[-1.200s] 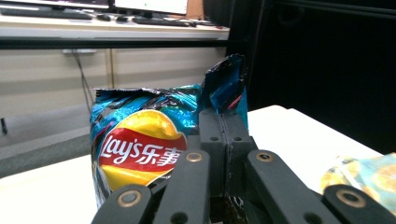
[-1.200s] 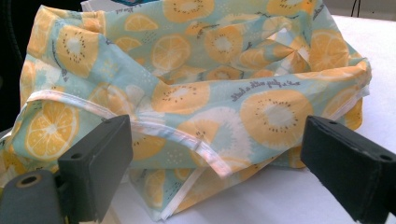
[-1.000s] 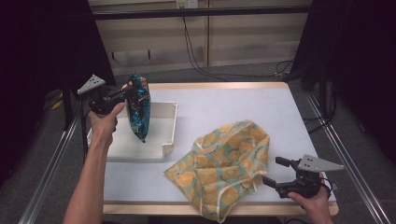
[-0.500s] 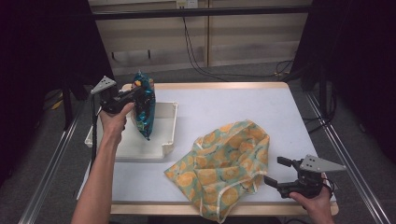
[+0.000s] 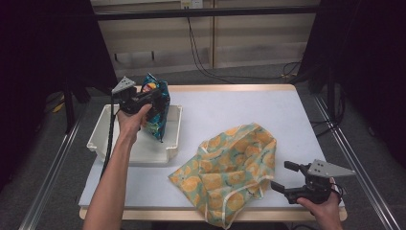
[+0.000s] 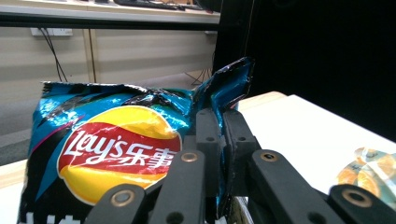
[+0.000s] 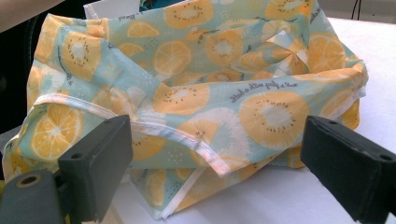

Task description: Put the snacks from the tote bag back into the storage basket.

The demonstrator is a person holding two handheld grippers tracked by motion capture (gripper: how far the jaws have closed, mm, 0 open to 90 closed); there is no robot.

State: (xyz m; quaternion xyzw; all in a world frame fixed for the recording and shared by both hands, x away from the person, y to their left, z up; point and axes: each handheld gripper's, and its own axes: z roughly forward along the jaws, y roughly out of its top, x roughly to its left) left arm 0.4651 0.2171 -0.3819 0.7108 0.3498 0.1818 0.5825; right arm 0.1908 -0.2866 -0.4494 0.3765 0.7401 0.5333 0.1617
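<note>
The left gripper [image 5: 154, 100] has its jaws clamped on the top edge of a blue Lay's chip bag [image 5: 157, 109], holding it upright over the white tray [image 5: 139, 152]. The right gripper [image 5: 287, 178] rests with jaws apart just beside the orange-print cloth bag [image 5: 230, 167]

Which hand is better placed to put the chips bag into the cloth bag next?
Left: the left gripper already clamps the chips bag above the tray. The right gripper waits open beside the cloth bag.

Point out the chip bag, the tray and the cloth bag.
chip bag [image 6: 116, 149], left gripper view, on its logo.
tray [image 5: 174, 125], high view, on its right wall.
cloth bag [image 5: 234, 163], high view, on its middle.
</note>
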